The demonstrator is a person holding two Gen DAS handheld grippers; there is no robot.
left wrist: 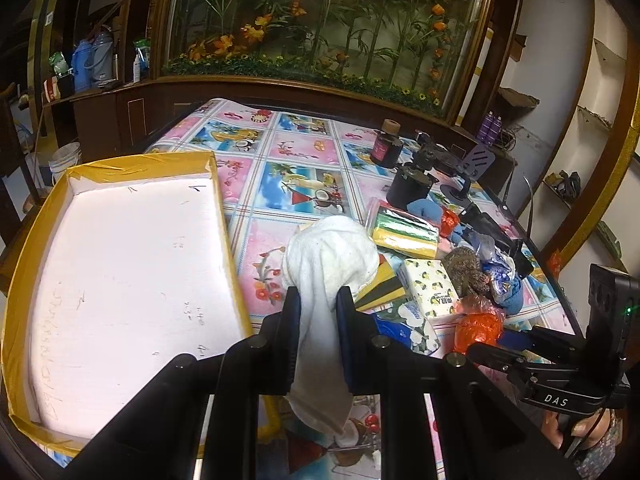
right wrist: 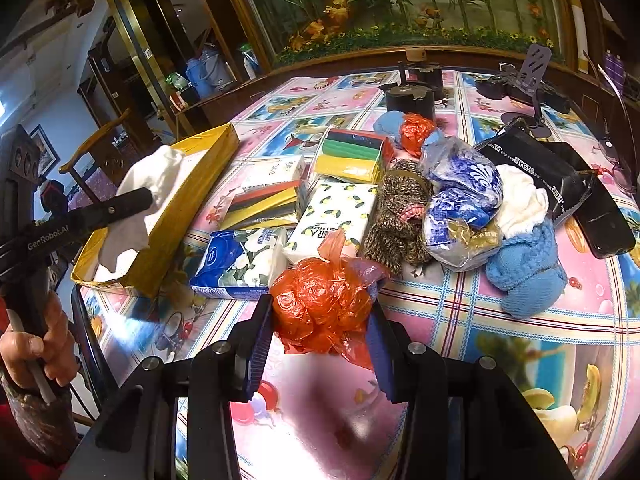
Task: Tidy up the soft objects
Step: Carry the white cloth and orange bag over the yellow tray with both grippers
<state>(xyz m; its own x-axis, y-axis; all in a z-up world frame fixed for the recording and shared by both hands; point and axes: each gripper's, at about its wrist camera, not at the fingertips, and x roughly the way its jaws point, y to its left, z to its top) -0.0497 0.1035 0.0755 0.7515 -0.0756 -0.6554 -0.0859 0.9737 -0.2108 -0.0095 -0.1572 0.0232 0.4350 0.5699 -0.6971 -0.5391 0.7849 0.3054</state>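
Left tongs (left wrist: 318, 312): pinching the white cloth (left wrist: 332, 252) between both pads; one end is bunching above the pads, the other is hanging below them.
Right tongs (right wrist: 320, 316): standing either side of the orange bag (right wrist: 320, 300) on the bench (right wrist: 500, 336); pads look to be touching the crumpled film, firm grip not certain.
Tray (left wrist: 120, 264): yellow-edged, white floor, bare, lying just left of the cloth.
Pile: tissue packs (right wrist: 332, 216), sponges (right wrist: 352, 156), blue knit (right wrist: 524, 276), all crowding the bench to the right of the tray.
Step, judged: carrying the cloth over the tray.
Doing it well: keeping the hanging end clear of the yellow wall (left wrist: 230, 236); lowering until the cloth is resting on the white floor, only then spreading the pads.
Risk: the tail snagging on the rim and dragging the tray.
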